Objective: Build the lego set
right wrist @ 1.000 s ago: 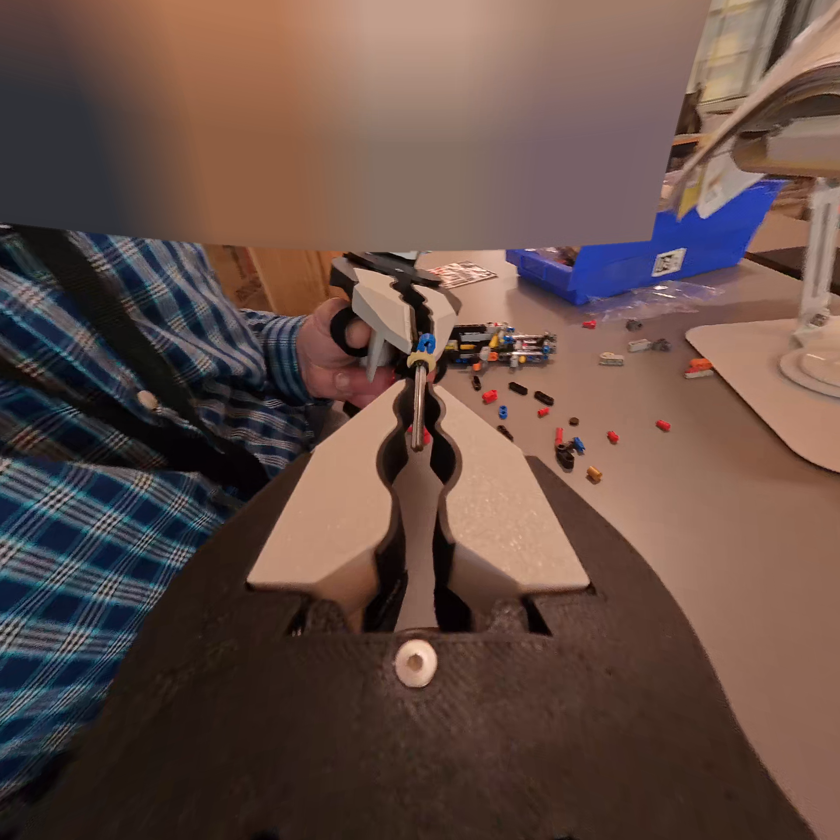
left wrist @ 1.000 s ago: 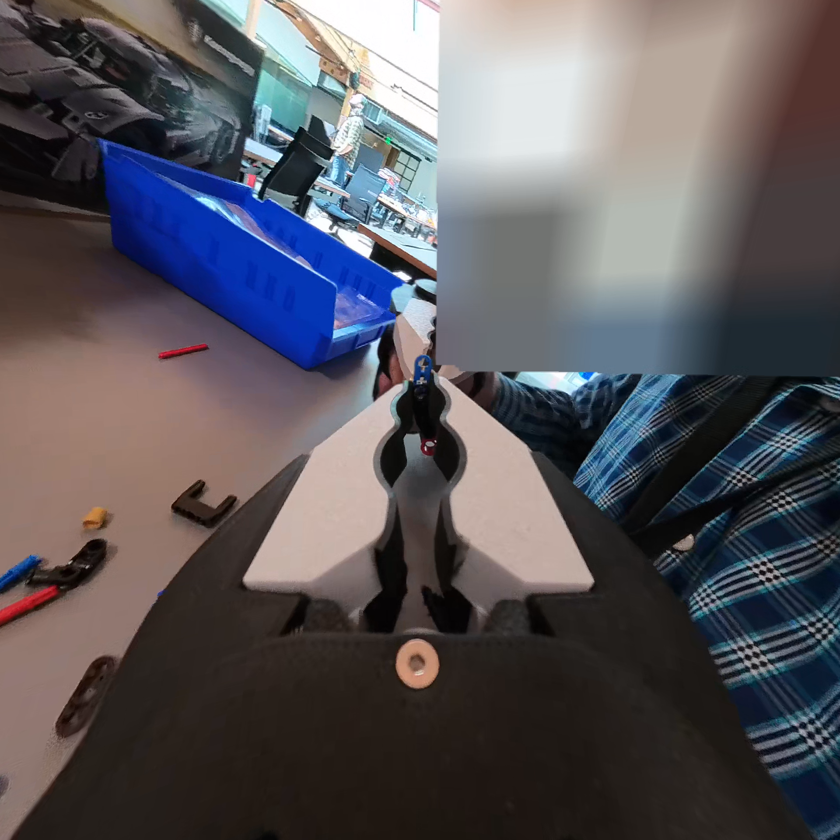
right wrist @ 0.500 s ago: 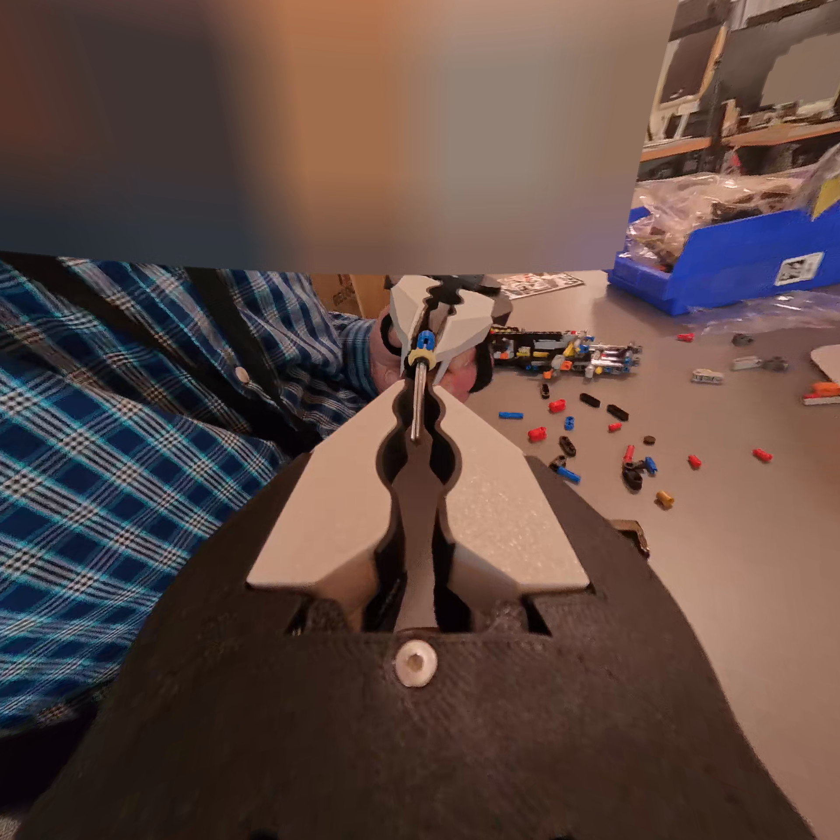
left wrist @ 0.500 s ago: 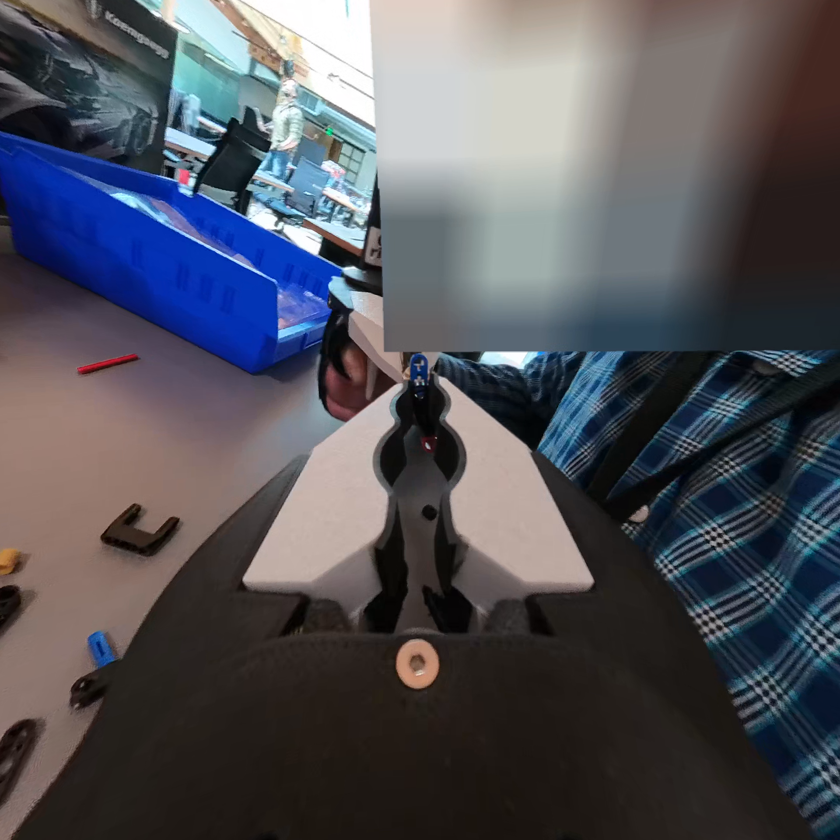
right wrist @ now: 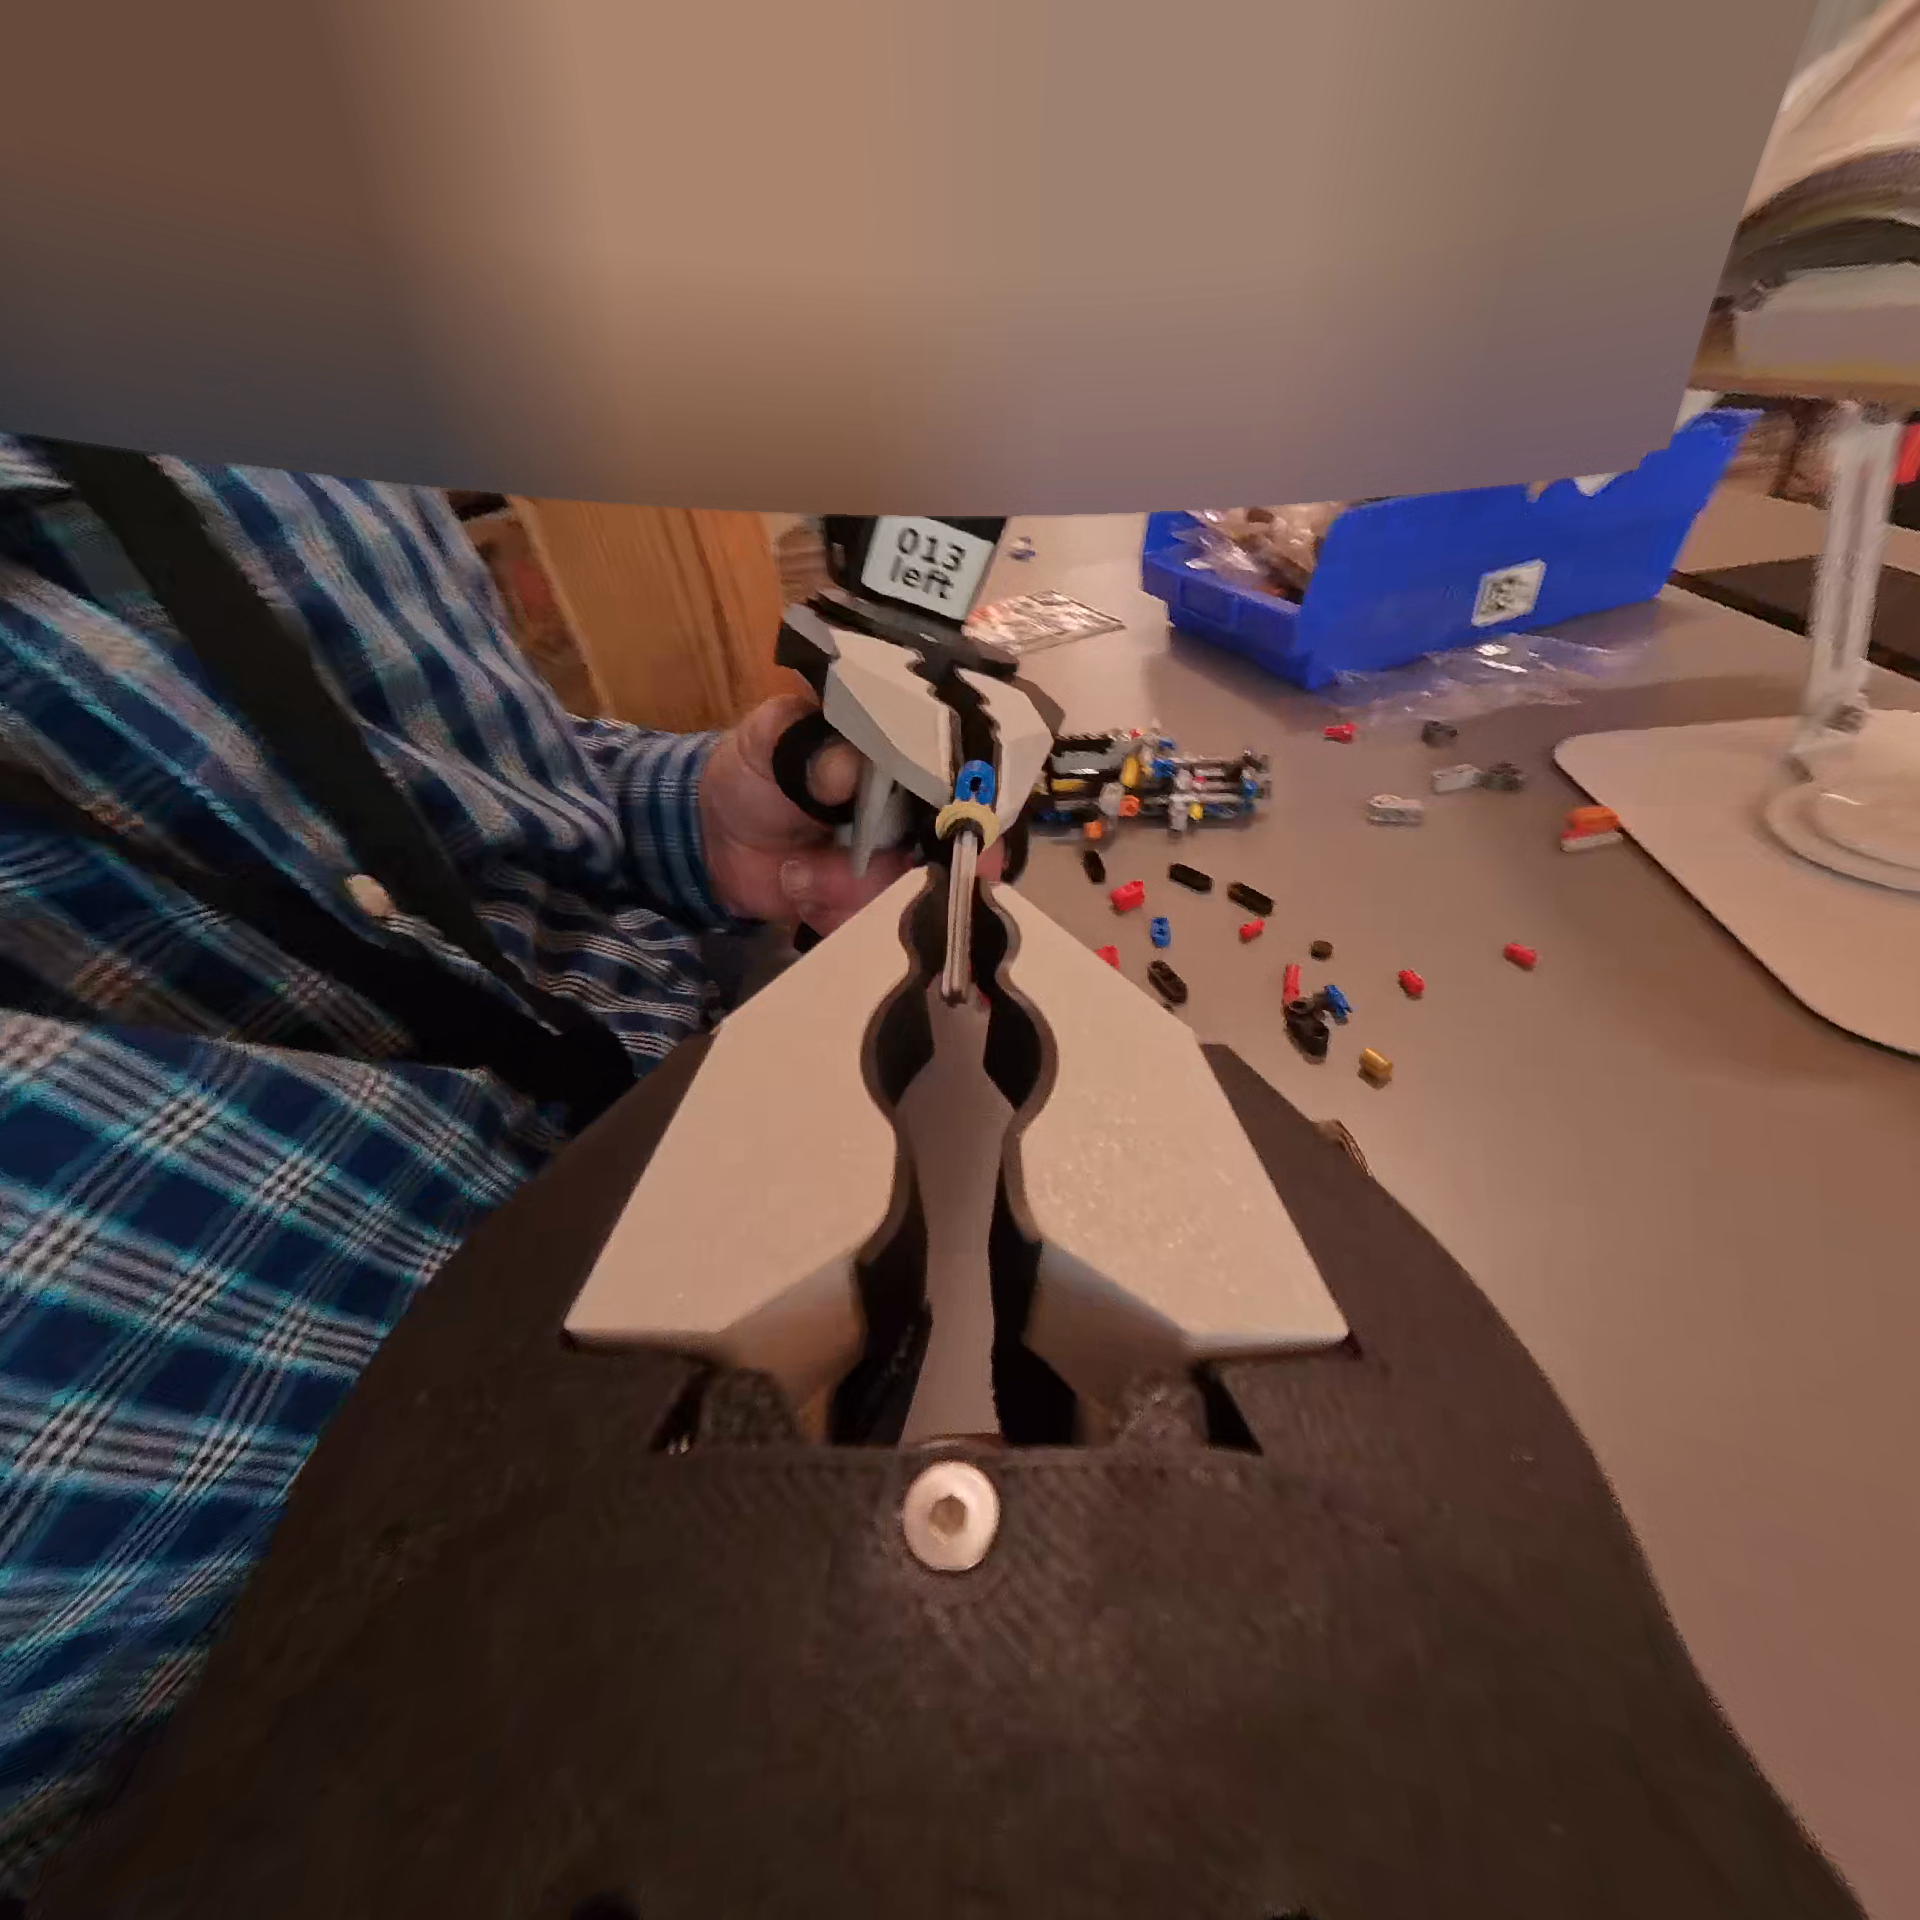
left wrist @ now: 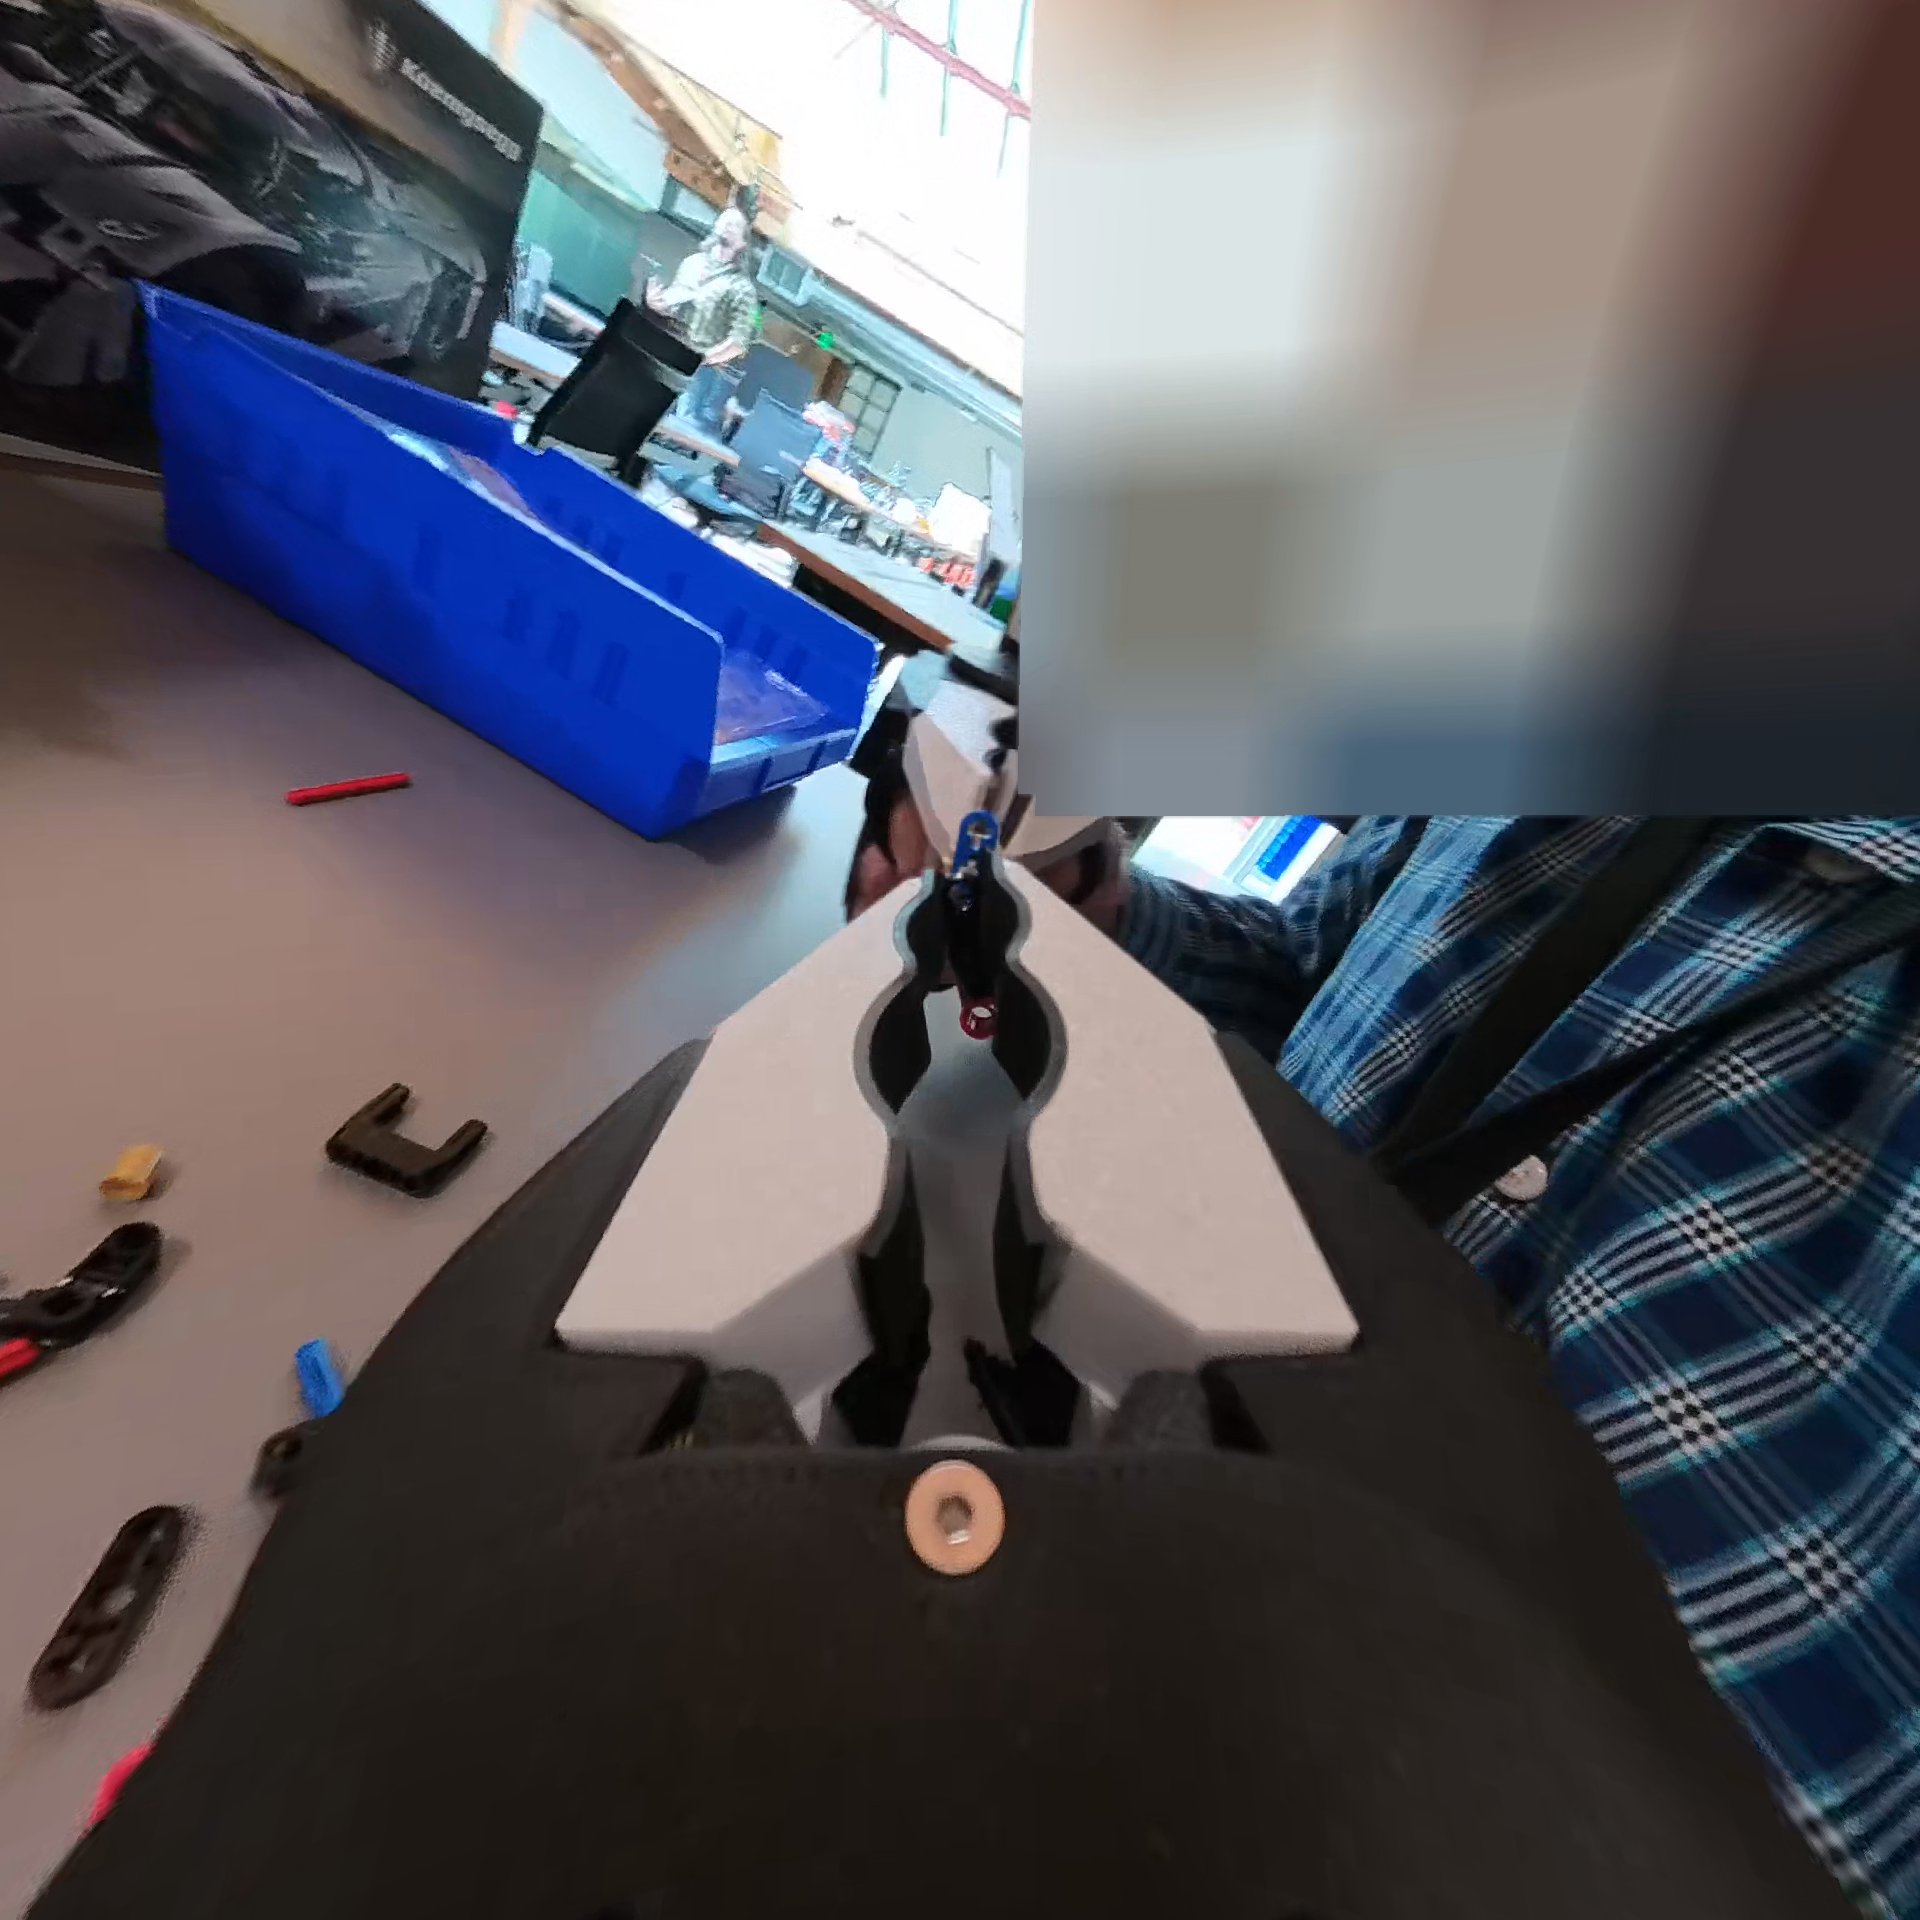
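Both grippers are held in the air, tip to tip, in front of a person in a blue plaid shirt. My left gripper (left wrist: pixel 961 883) is shut on a small blue and black piece (left wrist: pixel 975 844) with a red bush (left wrist: pixel 977 1018) at its near end. My right gripper (right wrist: pixel 961 878) is shut on a thin grey axle (right wrist: pixel 961 920). The axle carries a yellow bush (right wrist: pixel 966 824), and its far end meets the blue piece (right wrist: pixel 972 781) in the left gripper's fingers (right wrist: pixel 894 717). The right gripper's fingers (left wrist: pixel 951 748) show just beyond the blue piece.
A partly built model (right wrist: pixel 1153 790) lies on the grey table among several loose red, black and blue pieces (right wrist: pixel 1314 1013). A blue bin (right wrist: pixel 1455 582) and a white lamp base (right wrist: pixel 1766 904) stand to the right. Another blue bin (left wrist: pixel 468 561), a red axle (left wrist: pixel 348 790) and a black U-shaped piece (left wrist: pixel 405 1143) lie to the left. Both grippers' tips are close together, under 4 cm apart.
Both grippers stay shut and tip to tip. The pair has swung about in the air, so the background shifted in both views. The left gripper looks more tilted in the right wrist view.
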`<action>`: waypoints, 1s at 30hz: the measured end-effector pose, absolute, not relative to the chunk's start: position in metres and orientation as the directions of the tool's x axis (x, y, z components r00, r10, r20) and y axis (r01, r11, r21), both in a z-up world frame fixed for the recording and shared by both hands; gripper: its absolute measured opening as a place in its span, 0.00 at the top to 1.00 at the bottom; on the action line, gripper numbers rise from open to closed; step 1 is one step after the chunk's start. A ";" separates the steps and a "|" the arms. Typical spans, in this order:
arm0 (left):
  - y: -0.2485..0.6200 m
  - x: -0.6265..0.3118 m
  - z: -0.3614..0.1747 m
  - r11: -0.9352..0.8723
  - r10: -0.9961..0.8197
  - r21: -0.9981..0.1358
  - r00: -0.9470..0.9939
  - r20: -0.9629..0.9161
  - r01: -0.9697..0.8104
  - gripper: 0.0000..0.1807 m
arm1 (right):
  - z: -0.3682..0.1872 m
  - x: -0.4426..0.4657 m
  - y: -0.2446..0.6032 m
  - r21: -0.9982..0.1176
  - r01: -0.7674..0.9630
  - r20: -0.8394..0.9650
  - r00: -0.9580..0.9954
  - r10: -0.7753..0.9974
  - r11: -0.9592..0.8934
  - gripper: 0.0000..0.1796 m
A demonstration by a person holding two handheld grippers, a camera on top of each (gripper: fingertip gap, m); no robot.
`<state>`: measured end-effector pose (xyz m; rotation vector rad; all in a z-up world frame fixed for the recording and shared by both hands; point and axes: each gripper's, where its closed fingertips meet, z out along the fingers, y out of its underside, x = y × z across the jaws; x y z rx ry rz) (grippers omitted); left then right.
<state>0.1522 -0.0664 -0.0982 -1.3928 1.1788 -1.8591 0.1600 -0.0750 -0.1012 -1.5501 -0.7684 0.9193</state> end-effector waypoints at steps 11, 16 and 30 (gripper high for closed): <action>-0.075 0.151 -0.089 -0.476 -0.796 -0.877 -0.392 0.461 -0.065 0.98 | -0.092 0.163 -0.082 -0.967 -0.126 -0.250 0.268 0.930 -0.223 0.99; -0.065 0.155 -0.097 -0.505 -0.799 -0.860 -0.337 0.498 -0.075 0.98 | -0.098 0.164 -0.079 -0.973 -0.113 -0.228 0.410 0.883 -0.199 0.99; -0.069 0.155 -0.110 -0.373 -0.874 -0.916 -0.276 0.401 -0.150 0.96 | -0.114 0.168 -0.078 -0.966 -0.063 -0.255 0.389 0.885 -0.250 0.99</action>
